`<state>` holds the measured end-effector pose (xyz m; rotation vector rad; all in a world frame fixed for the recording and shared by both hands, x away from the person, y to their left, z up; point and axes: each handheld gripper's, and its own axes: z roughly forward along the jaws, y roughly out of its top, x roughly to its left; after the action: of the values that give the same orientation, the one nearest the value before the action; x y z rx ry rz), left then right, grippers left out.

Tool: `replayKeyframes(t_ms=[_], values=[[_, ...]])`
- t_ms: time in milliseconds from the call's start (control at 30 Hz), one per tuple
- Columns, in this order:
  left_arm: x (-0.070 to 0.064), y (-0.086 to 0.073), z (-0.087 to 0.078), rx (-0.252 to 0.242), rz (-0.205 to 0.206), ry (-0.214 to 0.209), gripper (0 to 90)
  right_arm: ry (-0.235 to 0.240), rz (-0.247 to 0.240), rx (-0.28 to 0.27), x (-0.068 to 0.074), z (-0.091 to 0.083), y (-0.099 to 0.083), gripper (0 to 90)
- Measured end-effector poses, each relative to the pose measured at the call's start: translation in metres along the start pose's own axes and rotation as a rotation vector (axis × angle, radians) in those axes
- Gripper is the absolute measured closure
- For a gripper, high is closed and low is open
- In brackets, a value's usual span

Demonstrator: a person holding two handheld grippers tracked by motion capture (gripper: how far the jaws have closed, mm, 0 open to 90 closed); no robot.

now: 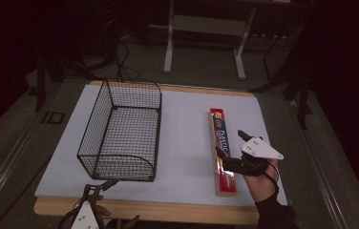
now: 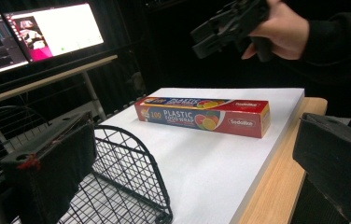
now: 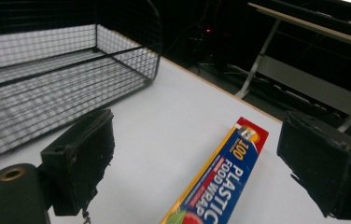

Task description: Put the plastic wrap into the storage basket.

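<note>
A long red and blue plastic food wrap box (image 1: 219,125) lies flat on the right half of the white board, lengthwise toward the far side. In the left gripper view the box (image 2: 201,114) lies across the board. My right gripper (image 1: 230,143) hovers open just above its near half, held in a hand. The box (image 3: 225,186) shows below and between its jaws in the right gripper view. An empty black wire basket (image 1: 99,119) stands on the left half. My left gripper (image 1: 100,187) is open at the front edge, just short of the basket's near end (image 2: 127,158).
The white board (image 1: 187,124) rests on a wooden table whose edge (image 1: 168,212) shows at the front. Behind the table stand a white desk frame (image 1: 168,43) and loose cables on the floor. Lit monitors (image 2: 47,32) sit off to one side.
</note>
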<state>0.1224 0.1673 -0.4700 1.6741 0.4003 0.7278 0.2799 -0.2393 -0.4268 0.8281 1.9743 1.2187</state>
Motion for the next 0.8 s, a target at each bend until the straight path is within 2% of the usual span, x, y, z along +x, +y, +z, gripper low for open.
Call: replayKeyframes(t_ms=[200,333,533,600,633,733,800], values=[[-0.001,0.0,0.001,0.003,0.002,-0.005,0.1,-0.026,0.041,0.07,-0.01,0.025,0.003,10.9],[-0.001,0.0,0.001,-0.003,0.009,-0.001,0.1,-0.043,0.057,0.095,-0.017,0.036,0.007,10.7],[-0.001,0.0,0.0,-0.006,0.007,-0.003,0.1,-0.064,0.151,0.156,-0.032,0.055,0.006,10.7],[-0.001,0.0,0.0,-0.009,0.009,-0.003,0.1,-0.057,0.18,0.181,-0.036,0.06,0.005,10.7],[-0.001,0.001,0.0,-0.009,0.01,-0.003,0.1,-0.038,0.188,0.2,-0.037,0.064,0.004,10.7],[0.0,0.001,0.0,-0.011,0.01,-0.004,0.1,-0.014,0.205,0.28,-0.04,0.076,0.001,10.9],[-0.001,0.001,0.0,-0.011,0.011,-0.003,0.1,-0.003,0.242,0.334,-0.042,0.083,-0.001,12.9]])
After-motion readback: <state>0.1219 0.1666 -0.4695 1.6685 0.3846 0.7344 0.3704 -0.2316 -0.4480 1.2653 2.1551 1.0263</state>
